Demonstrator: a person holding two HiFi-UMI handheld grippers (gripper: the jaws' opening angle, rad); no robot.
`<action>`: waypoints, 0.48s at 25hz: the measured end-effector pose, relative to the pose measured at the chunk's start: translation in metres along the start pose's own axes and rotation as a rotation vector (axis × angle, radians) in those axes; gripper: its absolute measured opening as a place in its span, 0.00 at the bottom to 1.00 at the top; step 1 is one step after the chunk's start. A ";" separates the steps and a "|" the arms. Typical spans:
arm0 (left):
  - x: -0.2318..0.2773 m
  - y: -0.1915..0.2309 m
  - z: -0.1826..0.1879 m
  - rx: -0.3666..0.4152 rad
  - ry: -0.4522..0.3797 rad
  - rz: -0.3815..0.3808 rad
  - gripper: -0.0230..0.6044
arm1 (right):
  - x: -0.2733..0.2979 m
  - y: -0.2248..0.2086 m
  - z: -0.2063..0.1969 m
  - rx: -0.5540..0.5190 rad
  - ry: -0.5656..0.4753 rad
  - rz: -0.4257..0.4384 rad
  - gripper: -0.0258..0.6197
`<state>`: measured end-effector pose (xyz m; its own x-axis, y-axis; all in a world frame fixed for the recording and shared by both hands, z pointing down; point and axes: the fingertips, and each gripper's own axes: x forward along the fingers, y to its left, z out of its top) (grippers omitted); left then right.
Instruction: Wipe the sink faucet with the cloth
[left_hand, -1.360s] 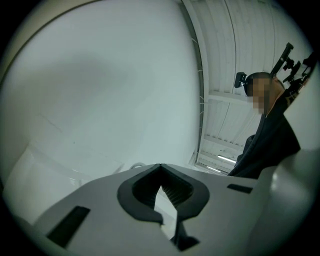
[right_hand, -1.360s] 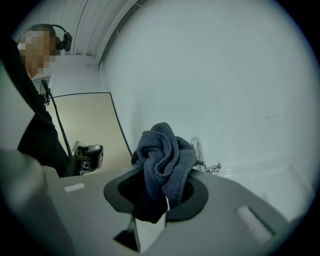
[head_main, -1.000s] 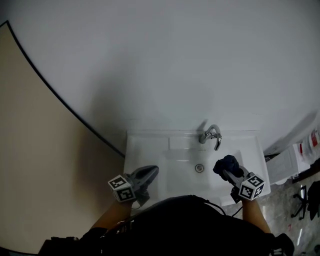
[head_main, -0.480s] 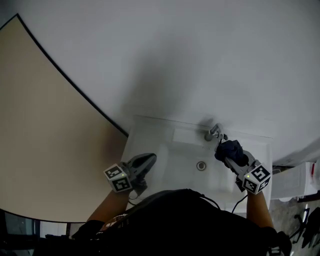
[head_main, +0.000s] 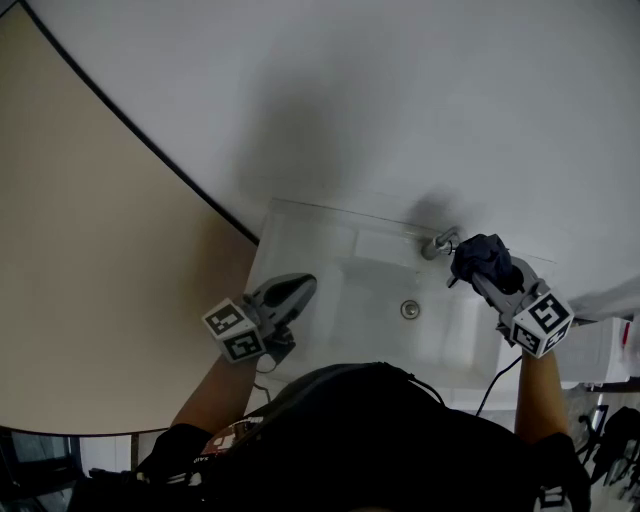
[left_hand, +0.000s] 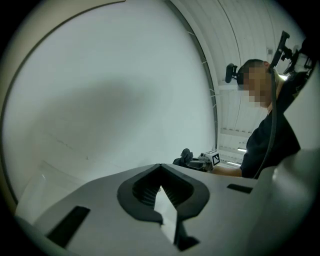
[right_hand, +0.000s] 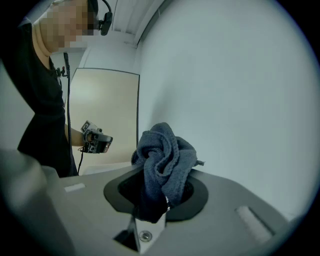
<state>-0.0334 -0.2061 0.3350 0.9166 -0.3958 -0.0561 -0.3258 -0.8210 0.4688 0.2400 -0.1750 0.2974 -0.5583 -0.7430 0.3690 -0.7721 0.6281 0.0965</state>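
Observation:
The chrome faucet (head_main: 438, 245) stands at the back of the white sink (head_main: 345, 262). A dark blue cloth (head_main: 480, 254) is bunched against the faucet's right side, and my right gripper (head_main: 484, 264) is shut on it. In the right gripper view the cloth (right_hand: 163, 151) bulges out of the jaws and hides the faucet. My left gripper (head_main: 298, 288) hovers over the sink's left rim, shut and holding nothing. The left gripper view shows the cloth (left_hand: 186, 156) far off.
The drain (head_main: 410, 310) sits mid-basin. A white wall rises behind the sink, and a beige panel (head_main: 90, 260) fills the left. A white box (head_main: 608, 345) and dark gear lie on the floor at the right edge.
My right gripper has carried the cloth up from over the basin's right side to the faucet. The left gripper has barely moved. The head view has swung a little.

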 end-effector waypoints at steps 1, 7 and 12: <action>0.000 0.012 0.006 0.009 0.004 -0.015 0.03 | 0.011 -0.002 0.005 -0.017 0.034 -0.010 0.18; -0.002 0.071 0.037 0.083 -0.007 -0.128 0.03 | 0.074 -0.011 0.018 -0.209 0.360 -0.039 0.18; -0.023 0.109 0.033 0.090 -0.026 -0.108 0.03 | 0.128 -0.006 -0.017 -0.416 0.721 0.031 0.18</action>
<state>-0.0980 -0.3002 0.3587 0.9417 -0.3122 -0.1251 -0.2457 -0.8926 0.3779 0.1786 -0.2699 0.3594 -0.1367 -0.4823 0.8653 -0.5053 0.7852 0.3579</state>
